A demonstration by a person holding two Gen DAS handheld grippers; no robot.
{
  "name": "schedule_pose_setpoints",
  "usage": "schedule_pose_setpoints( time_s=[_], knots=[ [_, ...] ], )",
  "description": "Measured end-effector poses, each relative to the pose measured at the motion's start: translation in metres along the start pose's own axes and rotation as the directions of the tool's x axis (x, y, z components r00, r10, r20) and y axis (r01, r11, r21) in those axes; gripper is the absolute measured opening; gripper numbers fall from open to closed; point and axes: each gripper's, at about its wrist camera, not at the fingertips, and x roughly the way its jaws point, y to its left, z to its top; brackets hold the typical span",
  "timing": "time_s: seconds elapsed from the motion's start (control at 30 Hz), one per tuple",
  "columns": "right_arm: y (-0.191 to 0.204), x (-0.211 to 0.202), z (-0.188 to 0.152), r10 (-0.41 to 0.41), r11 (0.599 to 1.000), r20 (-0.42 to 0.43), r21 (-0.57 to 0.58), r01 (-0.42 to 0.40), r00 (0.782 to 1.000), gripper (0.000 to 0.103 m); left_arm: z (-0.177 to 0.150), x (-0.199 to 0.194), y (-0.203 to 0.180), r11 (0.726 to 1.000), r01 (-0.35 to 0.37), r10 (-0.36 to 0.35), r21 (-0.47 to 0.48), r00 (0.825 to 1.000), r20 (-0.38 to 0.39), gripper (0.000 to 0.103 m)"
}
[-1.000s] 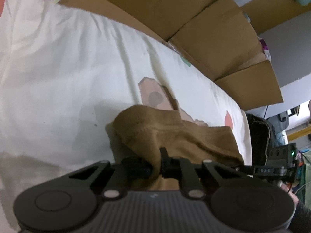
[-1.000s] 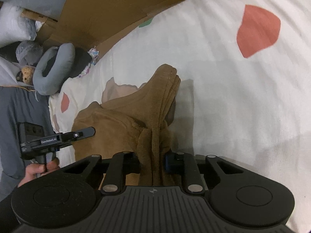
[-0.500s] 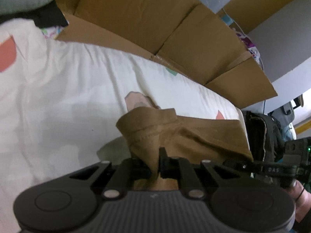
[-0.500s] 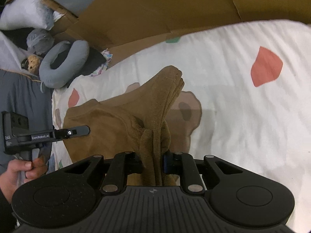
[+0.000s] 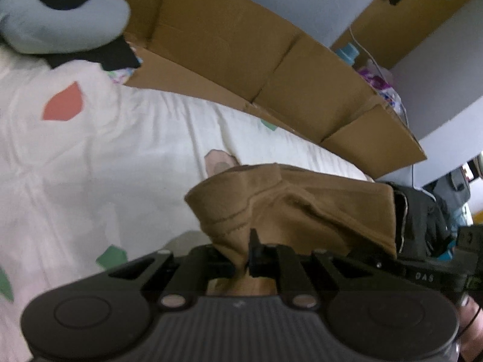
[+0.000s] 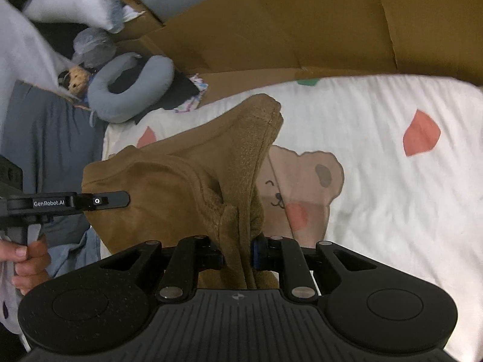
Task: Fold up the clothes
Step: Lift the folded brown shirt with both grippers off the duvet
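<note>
You raised both grippers over the last second, lifting the brown garment (image 6: 181, 187) higher above the white bedsheet (image 6: 392, 196). Your left gripper (image 5: 241, 259) and right gripper (image 6: 238, 253) were each clamped on bunched fabric. I judged a fold in transit, not yet laid.

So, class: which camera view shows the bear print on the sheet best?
The right wrist view: the bear print shows its face, ear and cheek beside the brown garment. The left wrist view shows only a blurred ear patch above the garment.
</note>
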Motion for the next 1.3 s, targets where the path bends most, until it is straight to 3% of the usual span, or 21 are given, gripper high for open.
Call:
schedule_pose_setpoints(
  time_s=[0.23,0.83,1.3],
  knots=[
    [0.036,-0.04,-0.003,-0.002,0.998,0.011,-0.056,0.003,1.0,0.016,-0.007,-0.048,-0.014,0.998,-0.064,0.064,-0.016,0.998,0.019,0.007],
    [0.115,-0.169,0.015,-0.009,0.984,0.12,-0.176,0.03,0.993,0.015,-0.012,-0.17,-0.105,0.989,-0.147,0.148,-0.017,0.981,0.128,0.007],
    [0.113,-0.245,0.003,-0.048,0.974,0.141,-0.215,0.078,0.989,0.015,-0.037,-0.197,-0.179,0.988,-0.148,0.14,0.051,0.982,0.13,0.007]
  ],
)
